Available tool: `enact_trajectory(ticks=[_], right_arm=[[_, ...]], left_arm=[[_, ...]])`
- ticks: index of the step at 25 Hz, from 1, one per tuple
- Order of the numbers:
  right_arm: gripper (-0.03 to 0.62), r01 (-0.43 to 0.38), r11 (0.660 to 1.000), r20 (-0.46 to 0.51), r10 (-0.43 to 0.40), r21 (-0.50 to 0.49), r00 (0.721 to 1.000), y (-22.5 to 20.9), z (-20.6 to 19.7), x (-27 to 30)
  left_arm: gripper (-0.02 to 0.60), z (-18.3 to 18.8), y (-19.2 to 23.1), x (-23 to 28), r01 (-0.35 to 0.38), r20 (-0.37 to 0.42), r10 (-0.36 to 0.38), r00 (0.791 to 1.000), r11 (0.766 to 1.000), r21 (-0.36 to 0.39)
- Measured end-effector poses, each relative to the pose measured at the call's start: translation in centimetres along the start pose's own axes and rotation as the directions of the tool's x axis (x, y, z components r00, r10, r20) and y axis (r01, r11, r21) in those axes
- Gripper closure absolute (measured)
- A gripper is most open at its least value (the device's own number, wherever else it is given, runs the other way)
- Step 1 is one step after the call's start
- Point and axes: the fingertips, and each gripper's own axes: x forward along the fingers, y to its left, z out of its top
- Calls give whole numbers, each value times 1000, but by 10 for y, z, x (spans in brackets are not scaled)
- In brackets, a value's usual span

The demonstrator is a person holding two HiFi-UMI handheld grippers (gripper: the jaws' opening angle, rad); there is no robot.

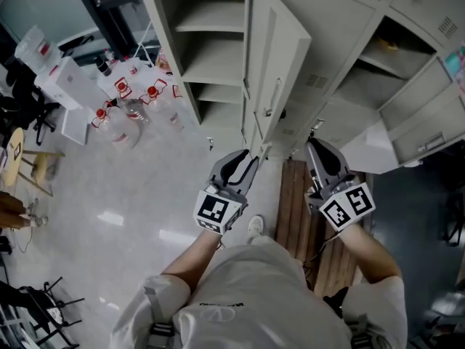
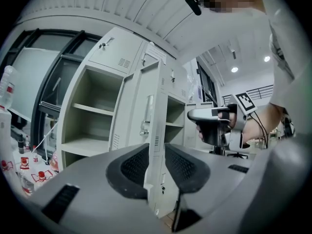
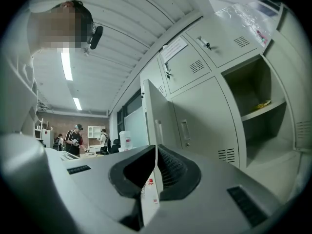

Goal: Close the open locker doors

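A tall grey locker door (image 1: 275, 57) stands open at the centre, edge-on toward me, its handle (image 1: 276, 97) facing right. Left of it an open locker (image 1: 211, 49) shows bare shelves. My left gripper (image 1: 245, 164) is just in front of the door's lower edge, jaws open, and the door (image 2: 146, 111) shows through the gap beyond the left gripper (image 2: 156, 152). My right gripper (image 1: 320, 155) hovers to the door's right, open only by a slit with nothing held. Through that slit of the right gripper (image 3: 156, 152) the door's edge (image 3: 155, 113) shows. Another locker (image 1: 392, 57) stands open at right.
Several water bottles (image 1: 123, 111) with red labels lie on the floor at left. Wooden slats (image 1: 294, 217) lie in front of the lockers under my right arm. A stool (image 1: 29, 162) stands at the far left. People (image 3: 73, 138) stand far back in the room.
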Motion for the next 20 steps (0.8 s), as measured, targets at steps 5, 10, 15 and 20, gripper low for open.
enact_trajectory(ticks=[5, 10, 15, 20], right_arm=[[562, -57, 998, -10, 57, -17, 998, -27, -2, 15], [563, -116, 993, -15, 116, -25, 993, -42, -7, 29], [580, -149, 989, -18, 149, -8, 989, -49, -12, 37], [585, -151, 989, -17, 151, -3, 988, -55, -14, 43]], left_arm=[[472, -14, 3, 39, -41, -27, 41, 999, 999, 10], [451, -22, 9, 68, -96, -41, 97, 994, 995, 17], [445, -26, 11, 86, -116, -49, 117, 992, 993, 18], [446, -32, 14, 99, -133, -58, 134, 989, 991, 20]])
